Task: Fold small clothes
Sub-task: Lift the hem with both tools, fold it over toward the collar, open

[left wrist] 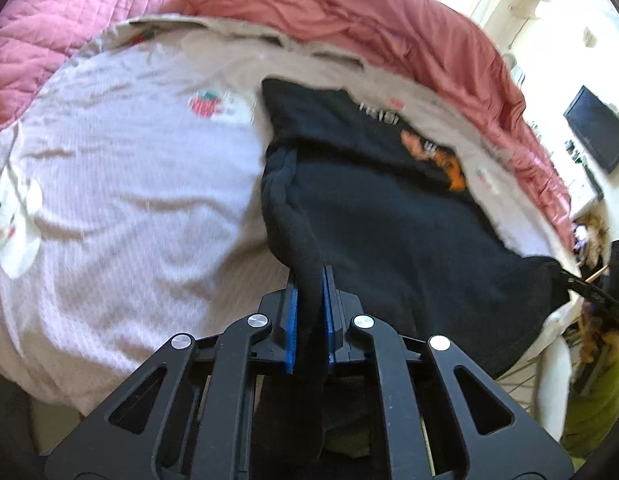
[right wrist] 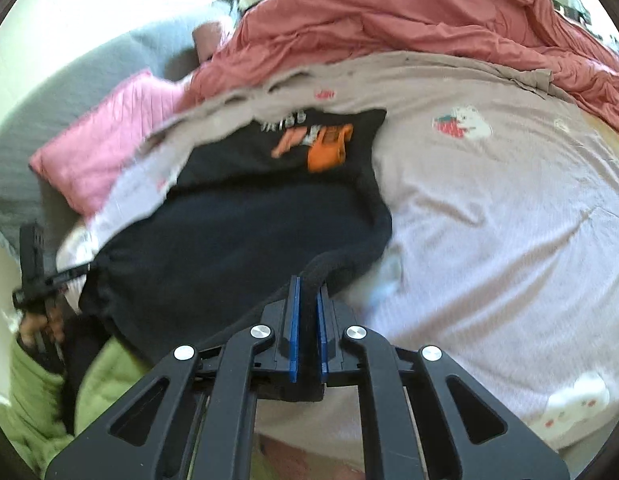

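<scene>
A small black sweatshirt (left wrist: 409, 220) with an orange print (left wrist: 441, 160) lies on the bed, its near hem lifted off the sheet. My left gripper (left wrist: 309, 276) is shut on one hem corner, black fabric pinched between the blue pads. In the right wrist view, my right gripper (right wrist: 308, 286) is shut on the other hem corner of the sweatshirt (right wrist: 229, 232). Each gripper also shows in the other's view: the right gripper (left wrist: 565, 276) at the far right edge, the left gripper (right wrist: 87, 267) at the far left. The hem sags between them.
A pale pink sheet (left wrist: 129, 200) with strawberry and bear prints covers the bed. A rumpled red duvet (left wrist: 369, 12) lies along the far side and a pink quilted pillow (right wrist: 109, 144) at one end. A green-sleeved arm (right wrist: 37, 400) holds the left gripper.
</scene>
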The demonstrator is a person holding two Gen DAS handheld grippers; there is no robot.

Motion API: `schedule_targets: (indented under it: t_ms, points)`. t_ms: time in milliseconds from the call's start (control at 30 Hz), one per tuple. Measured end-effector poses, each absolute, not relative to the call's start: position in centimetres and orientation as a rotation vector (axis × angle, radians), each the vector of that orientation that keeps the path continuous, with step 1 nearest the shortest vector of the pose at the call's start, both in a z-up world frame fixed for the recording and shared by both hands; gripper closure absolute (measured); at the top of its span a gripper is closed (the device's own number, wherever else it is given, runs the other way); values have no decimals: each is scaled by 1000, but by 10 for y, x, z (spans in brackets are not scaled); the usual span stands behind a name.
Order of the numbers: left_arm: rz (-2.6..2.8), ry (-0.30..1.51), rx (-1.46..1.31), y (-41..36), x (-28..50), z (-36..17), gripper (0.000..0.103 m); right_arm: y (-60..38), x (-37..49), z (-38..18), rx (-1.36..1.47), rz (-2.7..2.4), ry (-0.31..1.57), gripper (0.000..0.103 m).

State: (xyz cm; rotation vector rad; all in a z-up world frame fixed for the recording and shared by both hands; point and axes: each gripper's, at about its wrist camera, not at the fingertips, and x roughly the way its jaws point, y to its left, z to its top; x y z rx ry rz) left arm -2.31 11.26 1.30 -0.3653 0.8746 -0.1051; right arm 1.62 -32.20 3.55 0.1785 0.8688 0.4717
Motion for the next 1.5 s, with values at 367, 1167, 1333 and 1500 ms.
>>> schedule_targets:
  t_ms: [367, 1167, 1333, 1500]
  points:
    - [-59, 805, -458, 141, 55, 50, 100, -333, 103, 51, 290, 406, 740, 97]
    - [51, 819, -631, 162, 190, -1, 99, -306, 238, -2, 264, 240, 860, 95]
    - [59, 818, -616, 167, 183, -22, 97, -312, 237, -11, 265, 226, 883, 88]
    - [53, 745, -618, 177, 164, -8, 65, -315, 211, 9, 212, 192, 799, 51]
